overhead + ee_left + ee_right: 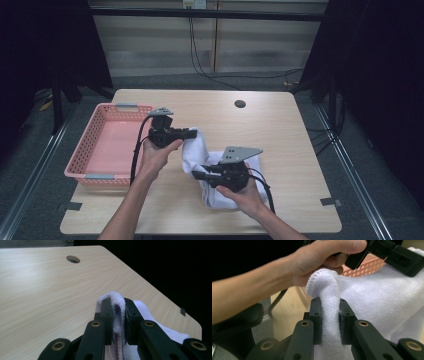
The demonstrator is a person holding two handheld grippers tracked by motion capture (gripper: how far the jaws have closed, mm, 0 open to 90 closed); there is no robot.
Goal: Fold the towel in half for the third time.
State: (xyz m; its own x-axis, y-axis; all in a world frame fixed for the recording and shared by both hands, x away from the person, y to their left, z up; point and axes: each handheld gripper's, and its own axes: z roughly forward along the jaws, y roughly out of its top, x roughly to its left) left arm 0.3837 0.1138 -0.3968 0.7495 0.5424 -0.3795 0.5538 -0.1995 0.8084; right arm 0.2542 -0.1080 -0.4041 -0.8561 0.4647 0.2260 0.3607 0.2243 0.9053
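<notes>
— Both grippers are clamped on the same white cloth [215,167]. Left gripper [117,312] pinches a folded edge between its jaws, and right gripper [330,315] has a thick ridge of the hem squeezed between its own.

— Where does the rest of it sit?

— It hangs between my two grippers and trails down onto the table [270,130] under my right one. The pink basket [87,145] is just beyond my left gripper, on its outer side.

— So what worries you?

— The left bite is thin. I only hold a narrow fold near the jaw tips, so if I pull my hands apart too hard, I think it slips out and that corner drops.

— And the right?

— It grips more, but the fabric is bunched there. A lift could drag the low end across the table and leave the cloth twisted. My left hand [322,260] is also very close to my right gripper, so a quick swing could knock them together.
</notes>
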